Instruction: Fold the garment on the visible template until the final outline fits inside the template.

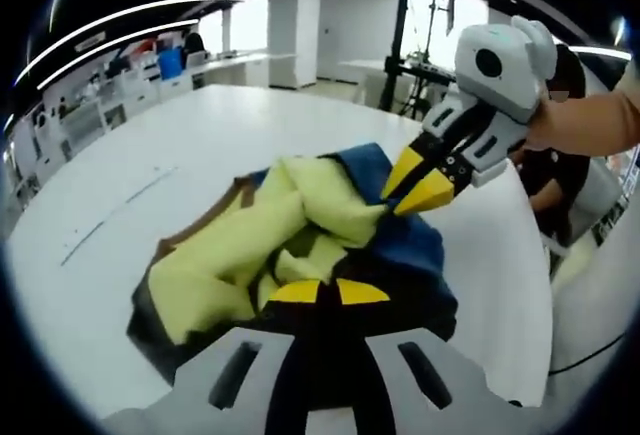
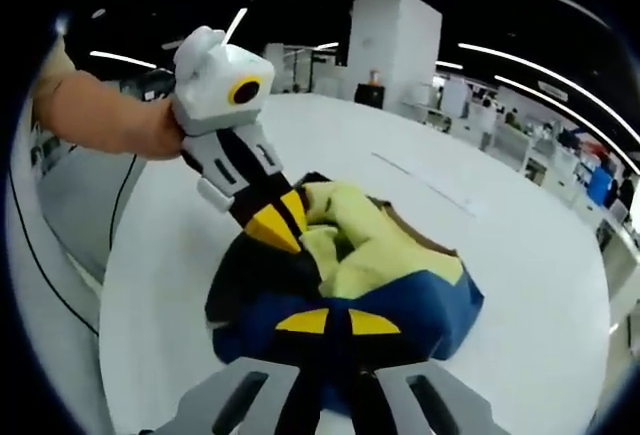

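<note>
Left gripper view shows you the white tabletop (image 1: 200,155) first, broad and round, with the garment (image 1: 300,245) bunched in a heap near its edge: yellow, blue and brown folds piled on each other. No template outline is visible under or around the heap, so judge the fit with care.

Your left claw (image 1: 328,292) has its yellow tips drawn close together on the near dark edge of the cloth. Your right claw (image 1: 422,185) comes in from the right with its tips pinched on the far blue and yellow edge. In the right gripper view the right claw (image 2: 338,322) is likewise nearly closed on the blue fabric, with the left claw (image 2: 275,223) biting the opposite side.

To do this step well, probably lift both edges together, keep the cloth taut between the claws, and lay it flat before folding again.
</note>
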